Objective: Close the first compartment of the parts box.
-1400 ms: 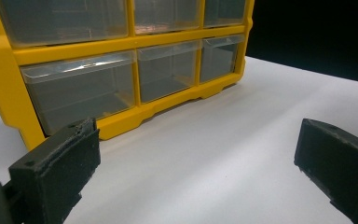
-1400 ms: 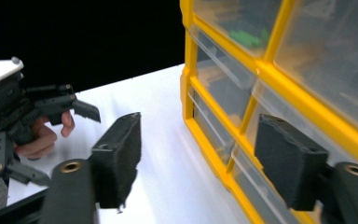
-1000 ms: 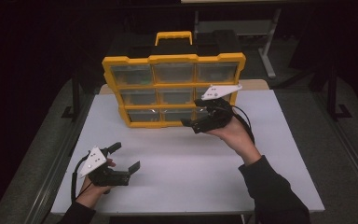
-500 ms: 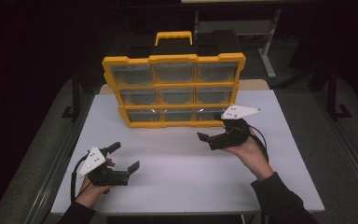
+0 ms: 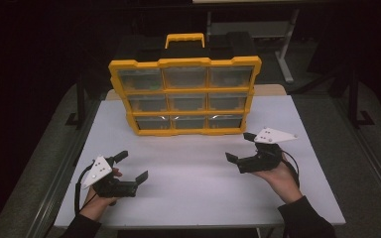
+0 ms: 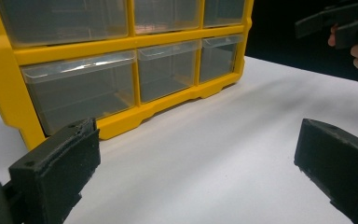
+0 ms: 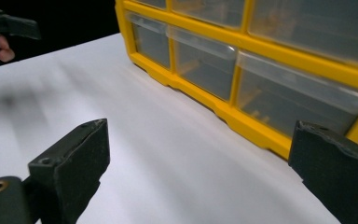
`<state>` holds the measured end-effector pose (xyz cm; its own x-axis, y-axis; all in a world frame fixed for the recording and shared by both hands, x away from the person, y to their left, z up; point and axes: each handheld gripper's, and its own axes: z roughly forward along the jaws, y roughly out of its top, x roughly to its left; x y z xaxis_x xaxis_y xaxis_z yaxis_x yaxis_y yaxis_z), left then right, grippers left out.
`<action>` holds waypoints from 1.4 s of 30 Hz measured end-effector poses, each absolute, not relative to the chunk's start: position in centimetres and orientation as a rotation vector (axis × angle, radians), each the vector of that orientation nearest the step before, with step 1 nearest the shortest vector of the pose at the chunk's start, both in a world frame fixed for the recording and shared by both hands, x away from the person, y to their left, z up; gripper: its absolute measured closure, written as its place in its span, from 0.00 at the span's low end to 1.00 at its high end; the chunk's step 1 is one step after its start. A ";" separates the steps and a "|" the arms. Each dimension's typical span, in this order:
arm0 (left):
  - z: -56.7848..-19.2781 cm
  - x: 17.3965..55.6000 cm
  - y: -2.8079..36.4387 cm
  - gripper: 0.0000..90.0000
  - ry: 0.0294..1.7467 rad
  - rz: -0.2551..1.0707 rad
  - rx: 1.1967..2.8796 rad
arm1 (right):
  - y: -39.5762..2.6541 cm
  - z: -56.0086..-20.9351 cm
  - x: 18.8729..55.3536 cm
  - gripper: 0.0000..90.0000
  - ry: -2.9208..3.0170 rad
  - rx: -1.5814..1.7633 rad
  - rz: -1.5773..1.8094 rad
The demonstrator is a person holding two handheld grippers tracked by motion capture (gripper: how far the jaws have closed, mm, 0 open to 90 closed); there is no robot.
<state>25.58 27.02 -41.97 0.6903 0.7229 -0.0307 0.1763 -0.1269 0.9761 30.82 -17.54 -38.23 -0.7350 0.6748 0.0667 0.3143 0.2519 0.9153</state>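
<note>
A yellow organiser case [image 5: 184,90] with nine clear drawers stands upright at the back of the white table [image 5: 193,173]. My left gripper [image 5: 134,165] rests low at the front left, open and empty, and faces the case's bottom row [image 6: 79,91]. My right gripper [image 5: 238,146] hovers at the front right, clear of the case, with its jaws wide apart. They have just been opening further, with nothing between them. In the right gripper view the bottom drawers [image 7: 205,63] lie ahead and to the right. Each gripper view also catches the other hand's gripper far off.
A black box with a yellow handle [image 5: 184,38] sits behind the case. Bare table lies between the two grippers and in front of the case. The table's edges run close by at the left [image 5: 74,163] and the right [image 5: 322,168], above dark floor.
My right gripper has drawn back from the case's lower right drawers toward the person and sunk lower, and its jaws stand wider. The left gripper has stayed put.
</note>
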 end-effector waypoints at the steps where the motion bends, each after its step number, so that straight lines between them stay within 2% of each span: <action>1: -42.0 25.6 27.0 0.00 0.737 0.550 1.664 | -17.9 -38.5 30.6 0.05 2.183 0.924 1.472; 26: -42.1 25.6 26.9 0.00 0.733 0.553 1.663 | -23.1 -42.4 26.6 0.05 2.080 1.066 1.452; 42: -42.2 25.6 26.7 0.00 0.732 0.549 1.671 | -24.2 -43.3 25.8 0.05 2.069 1.108 1.408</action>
